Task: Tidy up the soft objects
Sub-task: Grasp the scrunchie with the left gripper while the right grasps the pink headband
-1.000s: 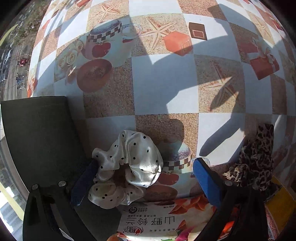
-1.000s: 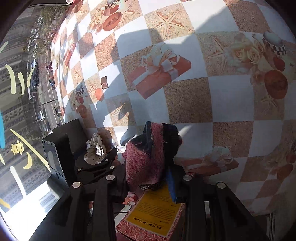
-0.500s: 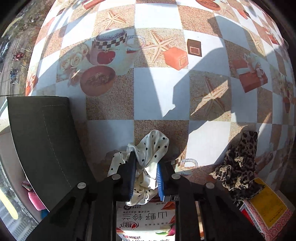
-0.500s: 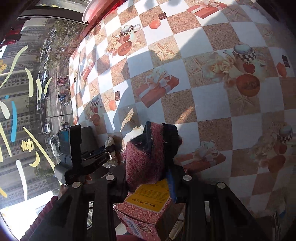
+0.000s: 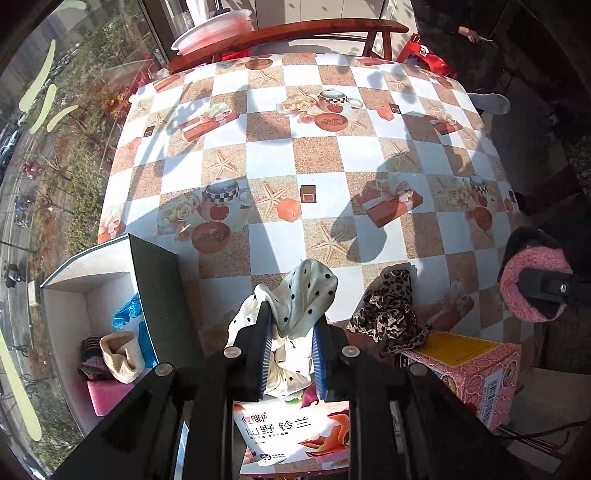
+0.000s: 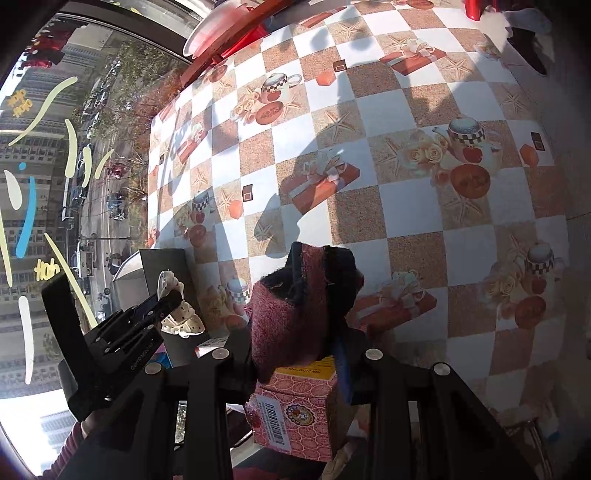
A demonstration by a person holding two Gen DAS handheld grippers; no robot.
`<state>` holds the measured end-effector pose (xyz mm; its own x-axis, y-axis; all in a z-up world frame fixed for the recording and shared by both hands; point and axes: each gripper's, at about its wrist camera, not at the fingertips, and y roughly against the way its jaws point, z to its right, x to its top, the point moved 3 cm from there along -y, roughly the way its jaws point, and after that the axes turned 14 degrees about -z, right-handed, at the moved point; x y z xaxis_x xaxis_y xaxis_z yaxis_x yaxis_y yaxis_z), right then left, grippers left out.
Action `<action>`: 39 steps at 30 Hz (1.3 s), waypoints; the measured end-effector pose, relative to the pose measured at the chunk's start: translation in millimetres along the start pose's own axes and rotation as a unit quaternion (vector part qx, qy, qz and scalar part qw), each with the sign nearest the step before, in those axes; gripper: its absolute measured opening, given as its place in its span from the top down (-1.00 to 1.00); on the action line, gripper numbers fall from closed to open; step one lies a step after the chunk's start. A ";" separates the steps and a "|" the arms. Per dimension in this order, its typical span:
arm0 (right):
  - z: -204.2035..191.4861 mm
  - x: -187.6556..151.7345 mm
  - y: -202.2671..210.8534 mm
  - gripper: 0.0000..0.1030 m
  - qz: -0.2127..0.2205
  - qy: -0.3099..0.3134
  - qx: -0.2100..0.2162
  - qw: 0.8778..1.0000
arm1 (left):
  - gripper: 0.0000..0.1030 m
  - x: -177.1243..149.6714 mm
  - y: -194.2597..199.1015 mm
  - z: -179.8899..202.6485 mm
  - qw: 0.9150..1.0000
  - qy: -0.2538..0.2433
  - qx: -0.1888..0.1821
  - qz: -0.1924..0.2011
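Observation:
My left gripper point(image 5: 291, 317) is shut on a cream polka-dot scrunchie point(image 5: 306, 291) and holds it above the table's near edge. In the right wrist view the same scrunchie point(image 6: 181, 314) hangs from the left gripper point(image 6: 166, 299). My right gripper point(image 6: 295, 295) is shut on a pink and black knitted piece point(image 6: 291, 306), lifted over a pink carton. That knitted piece also shows at the right of the left wrist view point(image 5: 532, 277). A leopard-print scrunchie point(image 5: 388, 317) lies on the table just right of my left gripper.
An open box point(image 5: 155, 288) at the left holds socks and soft items point(image 5: 114, 354). A pink carton point(image 5: 469, 365) and a printed packet point(image 5: 288, 432) lie at the near edge. The checked tablecloth point(image 5: 321, 147) stretches ahead, with a wooden chair point(image 5: 295, 29) behind.
My left gripper closed on the polka-dot scrunchie and lifted it high off the table. My right gripper also rose with the knitted piece still held.

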<state>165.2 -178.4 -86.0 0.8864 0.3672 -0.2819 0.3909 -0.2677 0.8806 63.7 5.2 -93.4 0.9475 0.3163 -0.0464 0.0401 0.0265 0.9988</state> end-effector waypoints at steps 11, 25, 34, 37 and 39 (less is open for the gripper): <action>-47.0 -27.0 -3.8 0.33 -0.003 0.044 -0.037 0.998 | 0.59 -39.0 50.6 20.6 0.996 -0.034 0.000 0.080; -128.2 -45.4 -27.6 0.33 -0.024 0.123 -0.059 0.990 | 0.59 -77.8 77.2 -32.7 0.991 0.023 0.014 0.130; -176.1 -55.9 -52.2 0.33 -0.047 0.175 -0.078 0.980 | 0.59 -101.2 81.3 -76.5 0.986 0.080 0.018 0.142; -190.0 -59.4 -59.4 0.33 -0.053 0.190 -0.083 0.977 | 0.59 -109.2 80.0 -91.0 0.985 0.098 0.018 0.141; -196.7 -61.3 -63.7 0.33 -0.057 0.198 -0.086 0.975 | 0.59 -114.7 78.9 -99.2 0.984 0.108 0.019 0.140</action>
<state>37.3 -8.6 -49.9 0.6614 0.7095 -0.2431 0.4044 -0.0643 0.9123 -73.2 65.0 -10.5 0.8338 0.5005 0.2330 -0.1970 -0.1246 0.9725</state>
